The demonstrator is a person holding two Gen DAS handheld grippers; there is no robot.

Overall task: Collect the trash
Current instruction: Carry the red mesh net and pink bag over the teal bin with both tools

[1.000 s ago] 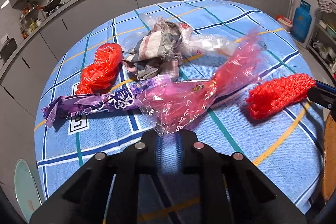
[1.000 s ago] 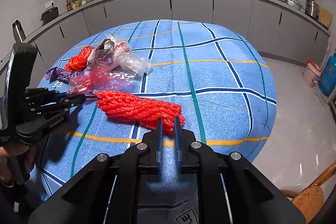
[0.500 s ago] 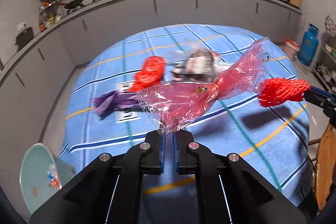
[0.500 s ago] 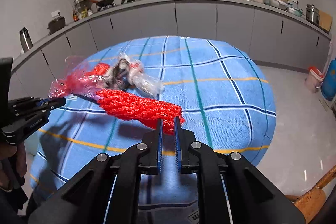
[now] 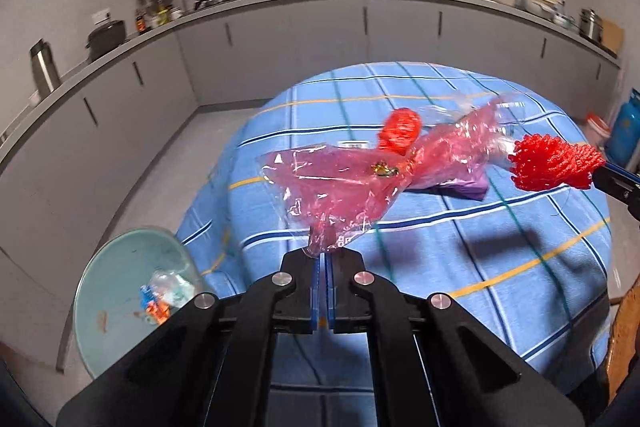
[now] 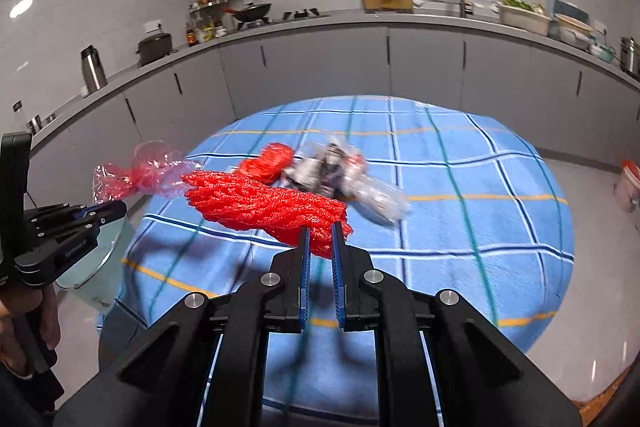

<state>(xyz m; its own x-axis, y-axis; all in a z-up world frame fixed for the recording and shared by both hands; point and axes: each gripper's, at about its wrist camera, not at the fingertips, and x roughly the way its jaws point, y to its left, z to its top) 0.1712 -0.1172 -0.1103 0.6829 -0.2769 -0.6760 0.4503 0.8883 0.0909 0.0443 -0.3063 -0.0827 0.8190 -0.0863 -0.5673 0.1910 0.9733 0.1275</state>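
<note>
**A:** What is nearest in the two wrist views?

**B:** The left tool [image 5: 323, 259], its jaws closed on the bottom corner of a pink plastic bag [image 5: 344, 187]. The bag hangs in the air above the tabletop [image 5: 480, 267], pinched at one edge because thin film gives little else to grip. The right tool [image 6: 320, 233] is clamped on one end of a red mesh net [image 6: 264, 207], which sticks out forward, also lifted clear.

**A:** Why are both held up like that?

**B:** I'd judge each hand has taken one piece of rubbish and is carrying it to the bin [image 5: 132, 291], a pale green pail on the floor just beside the table's near left edge. It already holds a few scraps.

**A:** And further off?

**B:** More rubbish lies on the blue checked cloth: a crumpled red bag [image 5: 400, 131], a purple wrapper [image 5: 464, 185] partly hidden behind the pink bag, and a blurred bundle of clear plastic and grey stuff [image 6: 332, 171]. Beyond is a grey kitchen counter [image 6: 360, 23].
</note>
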